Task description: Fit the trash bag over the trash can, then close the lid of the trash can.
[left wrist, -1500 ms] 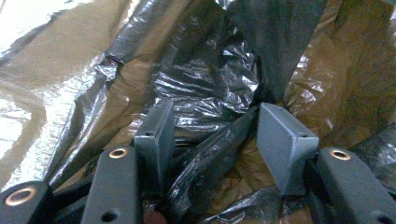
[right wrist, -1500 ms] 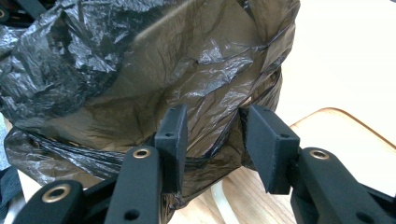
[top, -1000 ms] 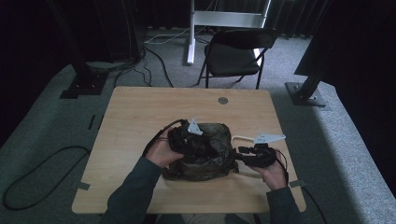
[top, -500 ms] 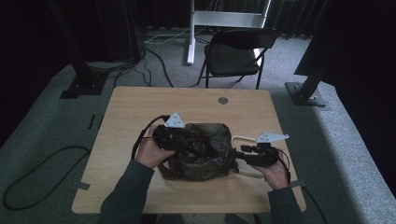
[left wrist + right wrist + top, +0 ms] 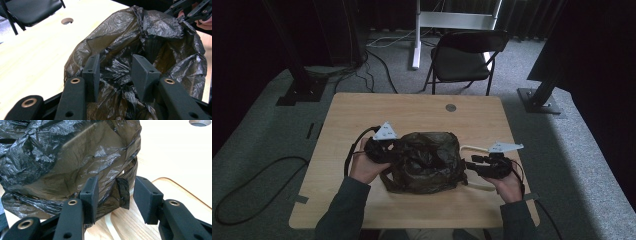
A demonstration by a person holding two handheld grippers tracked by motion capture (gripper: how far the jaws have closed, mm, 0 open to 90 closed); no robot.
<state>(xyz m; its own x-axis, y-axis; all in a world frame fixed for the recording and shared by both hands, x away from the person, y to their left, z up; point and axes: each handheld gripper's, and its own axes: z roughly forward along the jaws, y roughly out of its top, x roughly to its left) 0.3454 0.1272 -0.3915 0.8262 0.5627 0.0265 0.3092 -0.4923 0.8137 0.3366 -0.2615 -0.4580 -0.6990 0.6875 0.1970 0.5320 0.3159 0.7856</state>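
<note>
A crumpled black plastic bag (image 5: 427, 160) lies in the middle of the wooden table (image 5: 412, 110). My left gripper (image 5: 396, 151) is at the bag's left side. In the left gripper view its jaws (image 5: 115, 60) have just been closing, and bunched film of the bag (image 5: 155, 32) fills the gap and touches both pads. My right gripper (image 5: 469, 164) is at the bag's right edge, also seen in the left gripper view (image 5: 190, 10). Its jaws (image 5: 115, 185) stand open with a fold of the bag (image 5: 62, 152) hanging between them, clear of the right pad.
A pale board with a rounded rim (image 5: 469, 148) (image 5: 180, 195) lies under the bag's right side. A round hole (image 5: 451, 107) sits near the table's far edge. A black folding chair (image 5: 462, 55) stands behind the table, and cables lie on the floor at the left.
My left gripper has moved left, and the bag's left side has stretched left with it. The right gripper has stayed at the bag's right edge.
</note>
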